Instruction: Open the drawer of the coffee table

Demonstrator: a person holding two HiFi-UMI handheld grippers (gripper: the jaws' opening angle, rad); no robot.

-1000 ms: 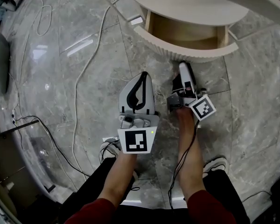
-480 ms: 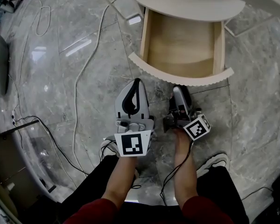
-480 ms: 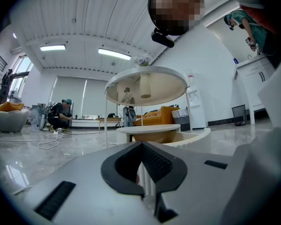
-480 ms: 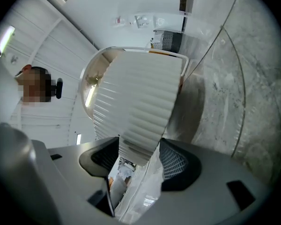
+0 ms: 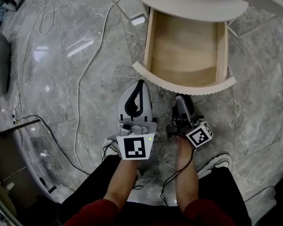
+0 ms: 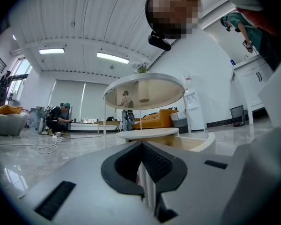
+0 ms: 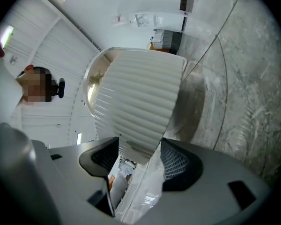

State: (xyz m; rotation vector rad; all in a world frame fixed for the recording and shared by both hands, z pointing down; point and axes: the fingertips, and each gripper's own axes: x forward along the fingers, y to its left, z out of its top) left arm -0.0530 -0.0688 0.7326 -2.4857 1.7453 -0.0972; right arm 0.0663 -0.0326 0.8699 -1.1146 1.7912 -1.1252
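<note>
The coffee table (image 5: 188,1) is a pale round top at the upper edge of the head view. Its wooden drawer (image 5: 186,46) stands pulled far out, empty inside, with a curved ribbed front (image 5: 184,86). My right gripper (image 5: 180,98) sits at the lower edge of that front. In the right gripper view the ribbed front (image 7: 138,107) runs down between the two pads of the right gripper (image 7: 139,156), which grips its bottom lip. My left gripper (image 5: 139,82) hangs shut and empty over the floor, left of the drawer. In its own view the left gripper (image 6: 143,146) points at the table (image 6: 145,135).
Cables (image 5: 85,69) trail across the grey marble floor on the left. A grey cushion-like object (image 5: 0,62) lies at the far left edge. My shoe (image 5: 219,164) is on the floor at lower right. A taller round table (image 6: 144,89) and a crouching person (image 6: 61,118) are beyond.
The drawer has slid out toward me, from barely open to far out. My right gripper came back with its front, and the left gripper drew back alongside.
</note>
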